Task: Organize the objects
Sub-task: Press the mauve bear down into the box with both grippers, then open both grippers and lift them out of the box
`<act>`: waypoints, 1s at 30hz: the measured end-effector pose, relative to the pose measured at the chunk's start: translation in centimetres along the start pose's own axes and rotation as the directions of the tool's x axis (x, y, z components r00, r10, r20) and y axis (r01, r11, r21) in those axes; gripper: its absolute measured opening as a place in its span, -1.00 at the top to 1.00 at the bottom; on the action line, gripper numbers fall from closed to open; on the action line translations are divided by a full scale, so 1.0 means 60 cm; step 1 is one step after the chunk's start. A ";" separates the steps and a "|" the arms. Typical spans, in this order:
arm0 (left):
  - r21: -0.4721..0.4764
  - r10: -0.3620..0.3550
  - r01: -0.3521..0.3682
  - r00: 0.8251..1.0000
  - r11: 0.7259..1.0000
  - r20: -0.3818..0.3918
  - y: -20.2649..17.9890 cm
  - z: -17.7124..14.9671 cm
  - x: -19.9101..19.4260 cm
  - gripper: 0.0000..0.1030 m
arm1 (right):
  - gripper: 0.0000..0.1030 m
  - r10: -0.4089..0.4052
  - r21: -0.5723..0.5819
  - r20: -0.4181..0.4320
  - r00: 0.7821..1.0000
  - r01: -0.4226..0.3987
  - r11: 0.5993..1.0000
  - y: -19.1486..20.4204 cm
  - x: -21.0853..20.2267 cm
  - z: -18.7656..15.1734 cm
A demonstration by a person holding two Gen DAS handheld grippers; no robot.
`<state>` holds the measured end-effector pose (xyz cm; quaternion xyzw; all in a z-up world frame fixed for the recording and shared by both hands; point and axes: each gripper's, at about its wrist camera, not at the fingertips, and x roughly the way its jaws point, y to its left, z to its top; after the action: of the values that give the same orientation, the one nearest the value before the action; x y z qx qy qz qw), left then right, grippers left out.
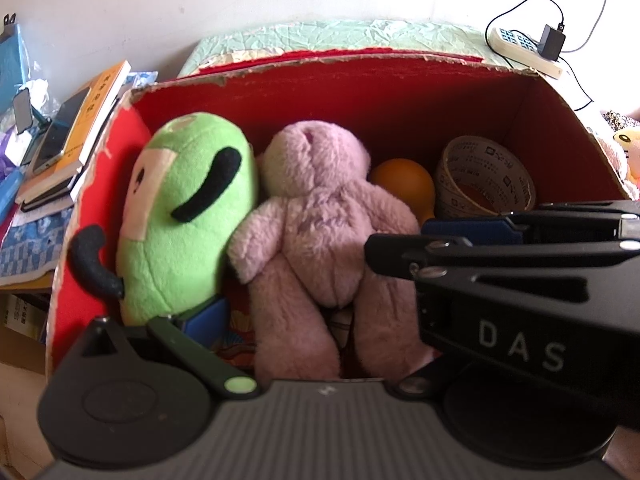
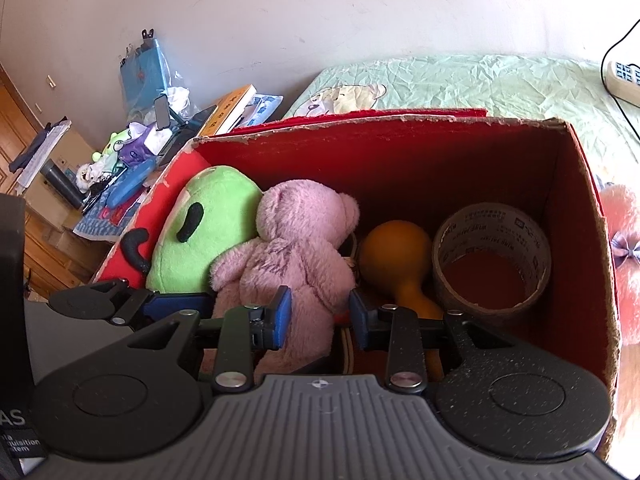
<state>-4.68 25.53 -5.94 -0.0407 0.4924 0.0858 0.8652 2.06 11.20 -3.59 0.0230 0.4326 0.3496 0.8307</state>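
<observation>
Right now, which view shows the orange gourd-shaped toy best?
The right wrist view: the orange toy shows its round body and narrowing neck. In the left wrist view only its rounded top shows, beyond the pink plush bear.

One red box (image 2: pixel 576 184) holds four things: two plush toys, a green one (image 2: pixel 200 232) and a pink bear (image 2: pixel 296 252); one orange gourd-shaped toy (image 2: pixel 394 252); and one tape roll (image 2: pixel 494 240). Two hand-held grippers are in view (each wrist camera shows its own). One power strip (image 1: pixel 520 46) lies on the bed, far right.
</observation>
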 end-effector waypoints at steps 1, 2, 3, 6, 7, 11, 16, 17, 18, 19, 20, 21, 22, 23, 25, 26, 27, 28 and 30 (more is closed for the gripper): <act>-0.001 0.000 0.000 1.000 1.000 0.002 0.000 -0.001 0.000 -0.99 | 0.32 -0.003 -0.002 0.003 1.000 0.003 1.000 0.001 0.000 0.000; -0.002 0.001 -0.001 1.000 1.000 0.004 0.000 -0.001 0.000 -0.99 | 0.32 -0.006 -0.003 0.006 1.000 0.006 1.000 0.002 -0.001 -0.001; -0.002 0.001 -0.001 1.000 1.000 0.002 0.000 -0.001 0.000 -0.99 | 0.32 -0.009 -0.001 0.009 1.000 0.009 1.000 0.003 -0.001 -0.002; -0.001 0.002 -0.002 1.000 1.000 -0.002 0.000 0.000 0.000 -0.99 | 0.32 -0.014 -0.005 0.011 1.000 0.014 1.000 0.004 -0.002 -0.003; 0.000 0.002 -0.002 1.000 1.000 -0.002 0.000 0.000 0.001 -0.99 | 0.32 -0.016 -0.006 0.011 1.000 0.016 1.000 0.005 -0.002 -0.002; 0.000 0.007 -0.007 1.000 1.000 0.007 0.000 -0.001 -0.001 -0.99 | 0.31 -0.010 0.014 0.028 1.000 0.010 1.000 0.003 -0.006 -0.005; 0.004 0.023 -0.024 1.000 1.000 0.016 -0.005 0.000 -0.006 -0.95 | 0.31 -0.007 0.052 0.029 1.000 0.005 0.999 -0.003 -0.008 -0.004; 0.003 0.022 -0.022 1.000 1.000 0.023 -0.005 0.000 -0.009 -0.95 | 0.31 -0.003 0.057 0.029 1.000 0.002 0.998 -0.005 -0.011 -0.004; 0.001 0.021 -0.021 0.999 1.000 0.036 -0.006 -0.001 -0.014 -0.95 | 0.31 0.001 0.056 0.034 0.999 -0.003 0.998 -0.006 -0.015 -0.005; 0.002 0.020 -0.020 0.998 1.000 0.053 -0.009 -0.002 -0.021 -0.95 | 0.31 -0.001 0.055 0.046 0.999 -0.002 0.998 -0.009 -0.021 -0.005; 0.009 0.022 -0.022 0.998 1.000 0.064 -0.013 -0.002 -0.025 -0.96 | 0.31 -0.005 0.062 0.057 0.998 0.001 0.998 -0.013 -0.027 -0.005; 0.020 0.029 -0.030 0.997 0.999 0.065 -0.019 -0.002 -0.026 -0.96 | 0.31 -0.002 0.081 0.065 0.998 -0.003 0.997 -0.018 -0.032 -0.004; 0.029 0.043 -0.045 0.997 0.999 0.059 -0.025 -0.001 -0.026 -0.96 | 0.30 0.012 0.104 0.069 0.998 -0.019 0.994 -0.026 -0.038 -0.004; 0.032 0.054 -0.055 0.997 0.998 0.057 -0.029 0.000 -0.028 -0.96 | 0.31 0.027 0.120 0.073 0.997 -0.036 0.992 -0.032 -0.043 -0.003; 0.023 0.065 -0.066 0.996 0.998 0.063 -0.031 -0.001 -0.033 -0.96 | 0.29 0.039 0.128 0.087 0.995 -0.050 0.991 -0.042 -0.053 -0.003; 0.013 0.073 -0.074 0.995 0.997 0.064 -0.030 0.000 -0.036 -0.96 | 0.29 0.038 0.127 0.093 0.995 -0.050 0.991 -0.046 -0.058 -0.004; 0.002 0.081 -0.082 0.995 0.997 0.064 -0.029 0.001 -0.039 -0.96 | 0.27 0.043 0.132 0.097 0.994 -0.056 0.990 -0.051 -0.062 -0.004; -0.007 0.091 -0.090 0.994 0.996 0.064 -0.028 0.003 -0.042 -0.96 | 0.25 0.055 0.143 0.103 0.993 -0.069 0.987 -0.058 -0.067 -0.004; -0.021 0.113 -0.112 0.991 0.993 0.068 -0.028 0.006 -0.051 -0.96 | 0.23 0.080 0.162 0.103 0.991 -0.096 0.982 -0.072 -0.072 -0.003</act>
<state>-5.56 23.59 -3.13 -0.0173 0.4630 0.1401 0.8750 2.69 5.31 -2.15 0.1282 0.4184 0.3473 0.8294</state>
